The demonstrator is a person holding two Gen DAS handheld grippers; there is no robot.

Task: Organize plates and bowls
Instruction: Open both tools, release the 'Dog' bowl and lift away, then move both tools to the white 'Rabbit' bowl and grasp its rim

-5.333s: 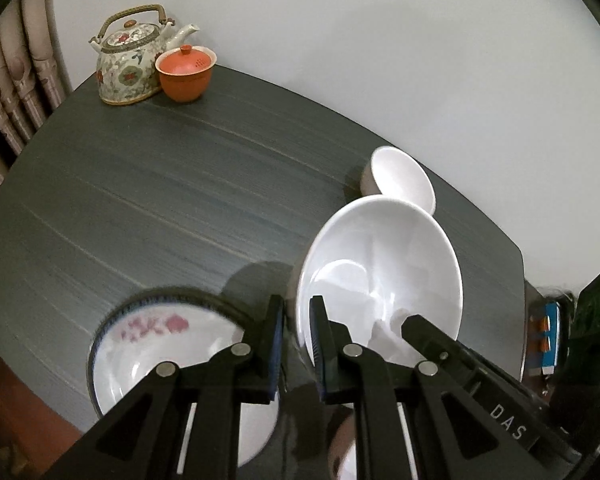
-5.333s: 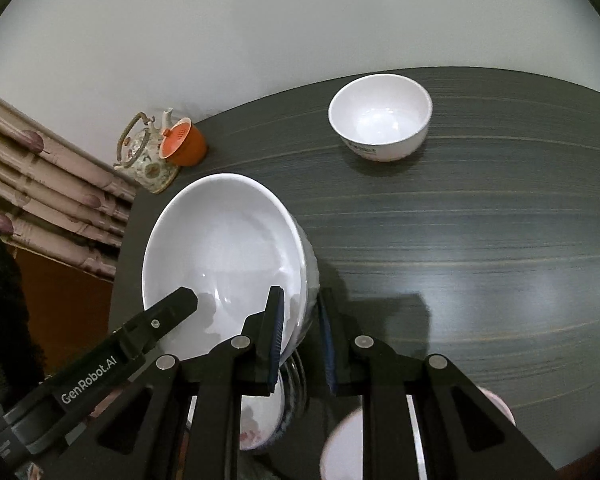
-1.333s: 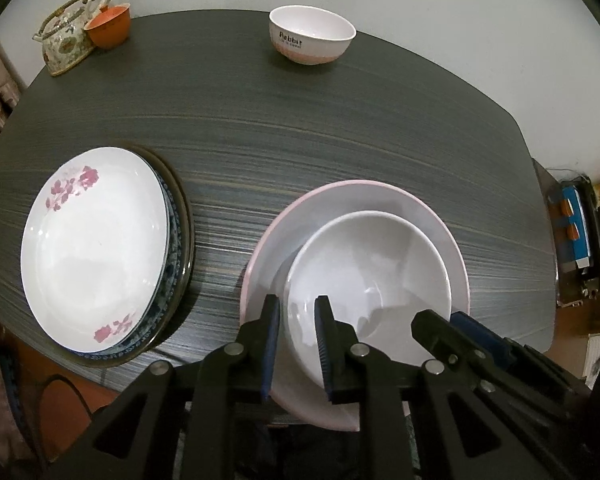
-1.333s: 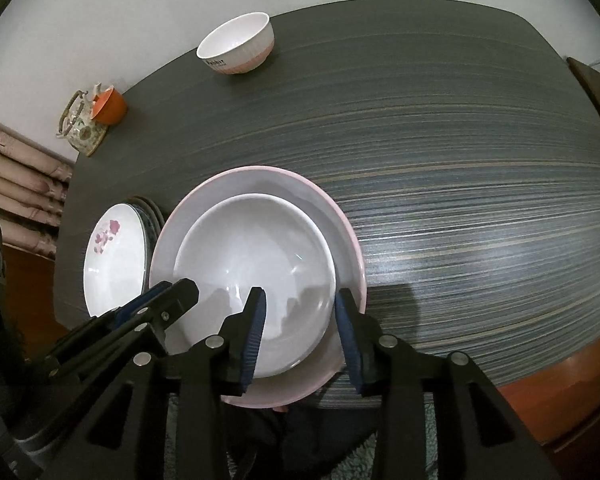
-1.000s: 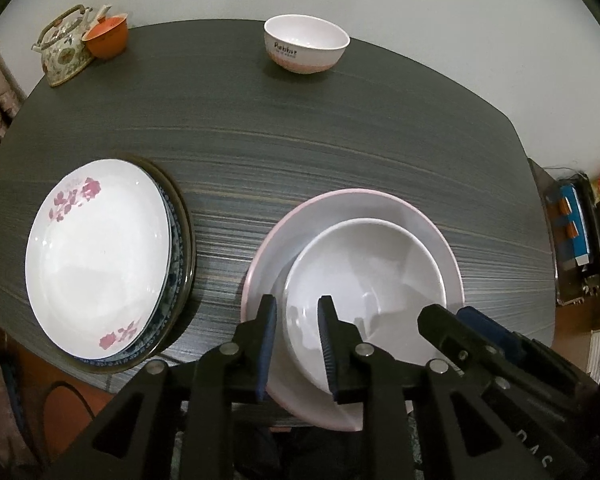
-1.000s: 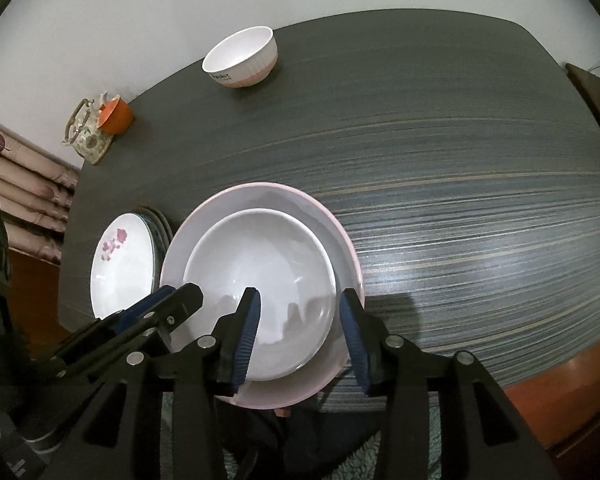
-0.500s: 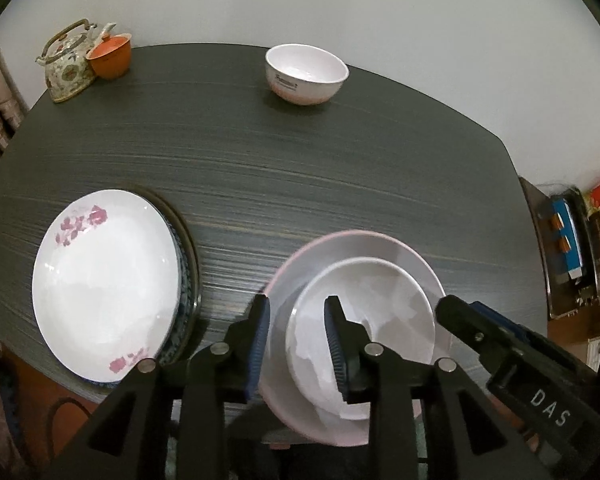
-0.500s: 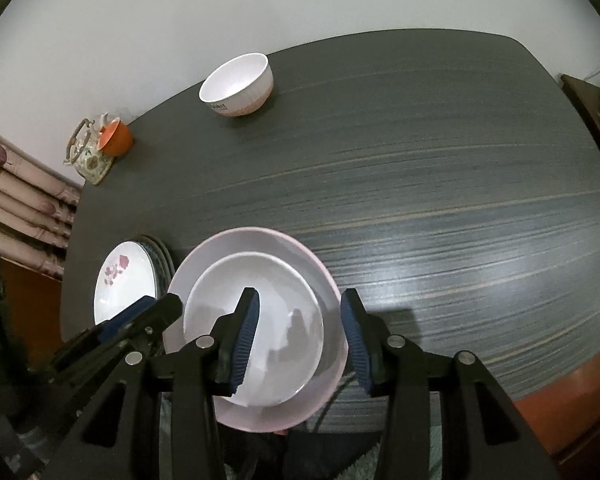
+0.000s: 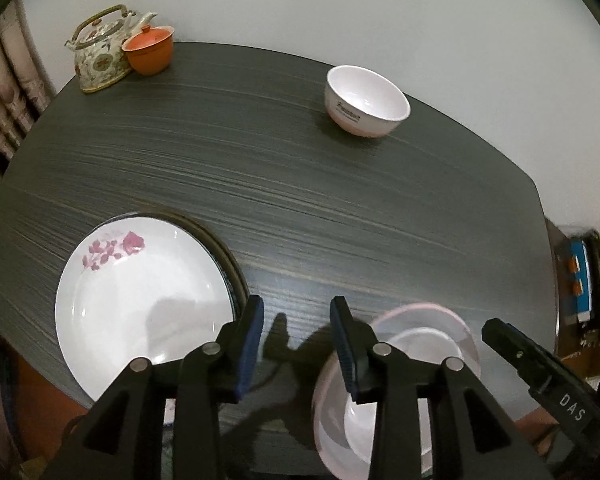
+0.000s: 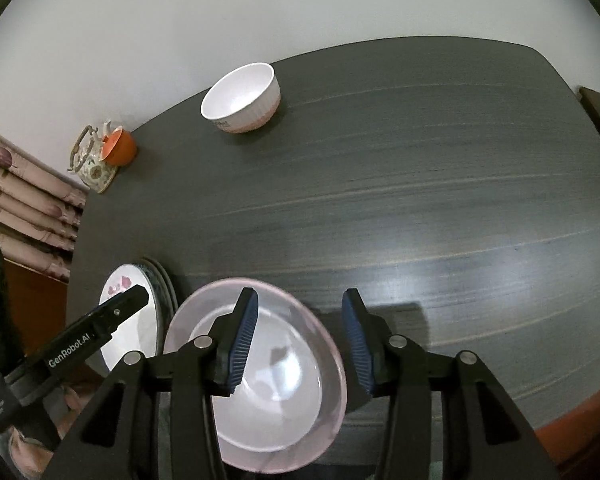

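Observation:
A large white bowl (image 10: pixel 276 392) rests inside a pink-rimmed plate (image 10: pixel 204 312) at the table's near edge; both show blurred in the left wrist view, bowl (image 9: pixel 436 344) and plate (image 9: pixel 412 312). My right gripper (image 10: pixel 296 340) stands open above the bowl's right side. My left gripper (image 9: pixel 296 344) is open over bare table between that plate and a stack of plates topped by a white flowered plate (image 9: pixel 140 300), also visible as the flowered plate (image 10: pixel 120 292). A small white bowl with a pink base (image 9: pixel 364 100) stands alone at the far side, the same small bowl (image 10: pixel 242 98).
A flowered teapot (image 9: pixel 100 56) and an orange lidded cup (image 9: pixel 148 48) stand at the table's far left corner. The dark wood-grain table (image 10: pixel 420 200) stretches wide to the right. Curtains hang at the left; a shelf with items lies beyond the right edge.
Both grippers let go of the large bowl, which now sits in the pink-rimmed plate. They have opened wider and pulled back and up, the views tilting toward the far small bowl.

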